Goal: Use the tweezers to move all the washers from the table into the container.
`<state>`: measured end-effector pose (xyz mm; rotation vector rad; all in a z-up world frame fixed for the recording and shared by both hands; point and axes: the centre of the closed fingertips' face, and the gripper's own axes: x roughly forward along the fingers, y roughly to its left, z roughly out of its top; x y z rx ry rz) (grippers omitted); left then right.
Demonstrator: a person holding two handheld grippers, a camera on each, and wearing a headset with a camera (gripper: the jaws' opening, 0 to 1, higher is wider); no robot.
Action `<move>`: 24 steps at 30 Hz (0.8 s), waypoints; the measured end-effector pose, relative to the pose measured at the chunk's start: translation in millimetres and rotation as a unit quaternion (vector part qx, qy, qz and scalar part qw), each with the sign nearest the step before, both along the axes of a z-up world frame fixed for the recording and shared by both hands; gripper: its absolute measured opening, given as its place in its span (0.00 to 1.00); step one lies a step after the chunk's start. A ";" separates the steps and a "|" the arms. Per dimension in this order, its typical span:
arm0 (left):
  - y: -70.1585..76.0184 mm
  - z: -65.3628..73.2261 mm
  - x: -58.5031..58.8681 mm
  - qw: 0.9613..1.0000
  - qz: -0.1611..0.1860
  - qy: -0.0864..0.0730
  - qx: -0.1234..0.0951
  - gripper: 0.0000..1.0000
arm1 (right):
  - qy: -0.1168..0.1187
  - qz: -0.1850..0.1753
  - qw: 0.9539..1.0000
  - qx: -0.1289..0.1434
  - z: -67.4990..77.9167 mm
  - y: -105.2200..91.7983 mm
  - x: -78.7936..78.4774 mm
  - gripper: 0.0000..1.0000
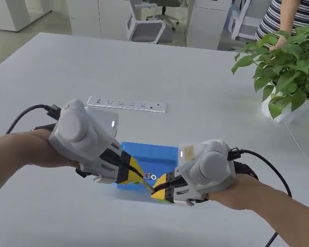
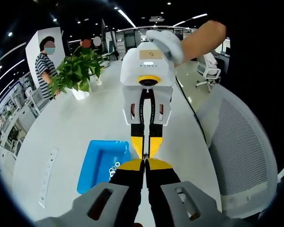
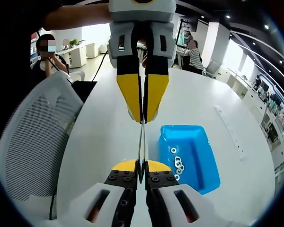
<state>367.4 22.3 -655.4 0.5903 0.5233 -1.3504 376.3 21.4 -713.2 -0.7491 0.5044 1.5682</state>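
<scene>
Left hand-held gripper (image 2: pixel 145 164) and right hand-held gripper (image 3: pixel 141 165) were both clamped shut on the tweezers (image 3: pixel 142 142), just beside the blue container (image 3: pixel 196 142). Washers (image 3: pixel 177 163) lay inside the container; likely light, thin, slippery, so best pinched across the ring's edge with the tweezer tips.

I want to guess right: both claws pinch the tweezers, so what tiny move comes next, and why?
Probably the left gripper opens and lets go: it and the right gripper both clamp the one tweezers, tip to tip, near the blue container where washers lie.
</scene>
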 end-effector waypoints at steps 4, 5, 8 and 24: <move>8.2 -16.2 -1.2 1.000 0.000 0.007 0.026 0.05 | -0.002 0.003 1.000 -0.008 -4.0 -2.7 -1.5 0.05; 11.0 -21.9 -1.0 0.999 0.002 0.008 0.032 0.05 | -0.002 0.004 1.000 -0.009 -4.7 -3.0 -2.0 0.05; 15.6 -35.3 -2.3 0.999 0.001 0.011 0.042 0.05 | -0.007 0.012 1.000 -0.019 -10.1 -4.0 -5.3 0.05; 20.4 -88.8 -11.7 0.997 0.003 0.030 0.075 0.05 | -0.014 0.033 0.998 -0.060 -42.8 -7.1 -17.3 0.05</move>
